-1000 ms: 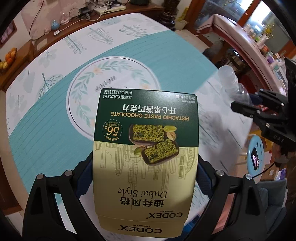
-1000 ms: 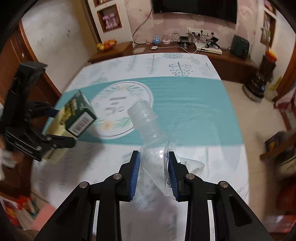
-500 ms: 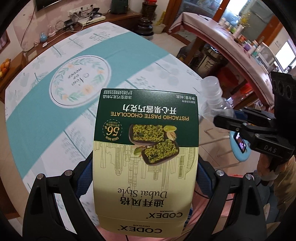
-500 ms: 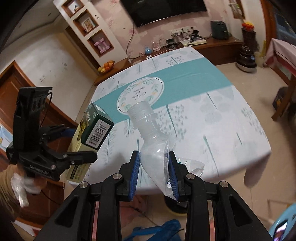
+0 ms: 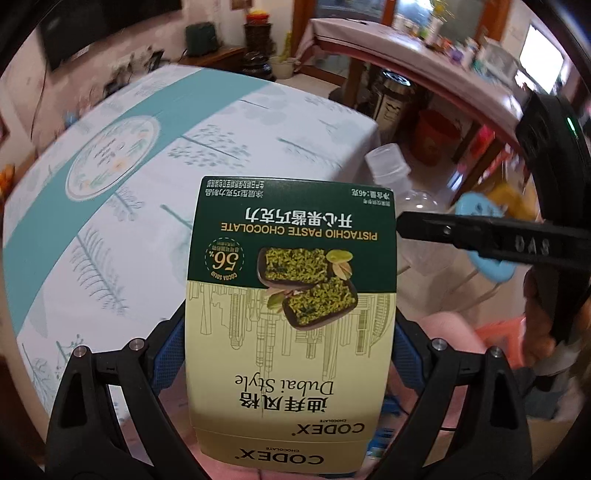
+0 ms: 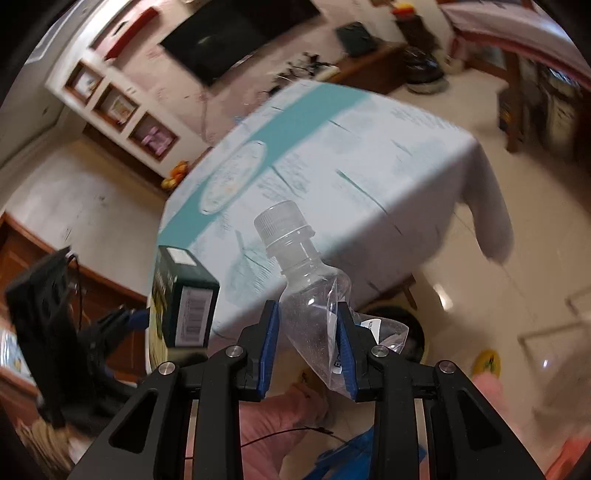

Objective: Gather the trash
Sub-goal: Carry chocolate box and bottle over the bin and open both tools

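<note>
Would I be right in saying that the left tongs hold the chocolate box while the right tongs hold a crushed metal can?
Not quite: the right tongs hold a crushed clear plastic bottle with its cap on, not a metal can, as the right wrist view shows. The rest stands: the left tongs hold the chocolate box.

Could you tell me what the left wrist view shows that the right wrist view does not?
Only the left wrist view shows the chocolate box face with its print, and a long counter crowded with items. Only the right wrist view shows the wall television, the box's barcode end, and the crushed bottle squeezed in the right claw. Both show the teal tablecloth, the box in the left claw, and the bottle.
</note>
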### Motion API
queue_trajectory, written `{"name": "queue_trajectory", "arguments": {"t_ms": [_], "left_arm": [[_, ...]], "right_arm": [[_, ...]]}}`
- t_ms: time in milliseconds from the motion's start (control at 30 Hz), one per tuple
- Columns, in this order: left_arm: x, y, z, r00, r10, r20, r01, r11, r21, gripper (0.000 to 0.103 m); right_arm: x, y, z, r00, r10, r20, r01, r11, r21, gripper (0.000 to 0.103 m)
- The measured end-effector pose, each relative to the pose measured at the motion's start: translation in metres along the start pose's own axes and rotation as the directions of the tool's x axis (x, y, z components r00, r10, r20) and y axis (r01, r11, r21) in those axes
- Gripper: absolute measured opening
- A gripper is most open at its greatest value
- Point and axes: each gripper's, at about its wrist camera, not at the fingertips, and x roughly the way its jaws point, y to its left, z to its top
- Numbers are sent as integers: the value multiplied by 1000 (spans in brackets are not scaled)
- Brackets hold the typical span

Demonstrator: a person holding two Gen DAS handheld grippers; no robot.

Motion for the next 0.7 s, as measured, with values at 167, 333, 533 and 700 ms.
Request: {"name": "queue_trajectory", "arguments": {"t_ms": [167,333,533,700], "left_arm": [[40,-44,-37,996,86,35,-90,983,161,91],[96,-68,-75,993,116,5,-114,964,239,91],[156,-72,-105,994,98,-53,-83,968,238,91],[195,-71,-119,991,115,-70,-94,964,248,91]], "right_arm": [[29,-44,-41,998,-30,-62,36,994,106,30],[70,-88,-80,991,-42,-125,67,976,207,30],[126,-125,-103,981,-37,-190,93,952,292,30],[175,-152,-112,967,-30,-252,122,925,359,30]]}}
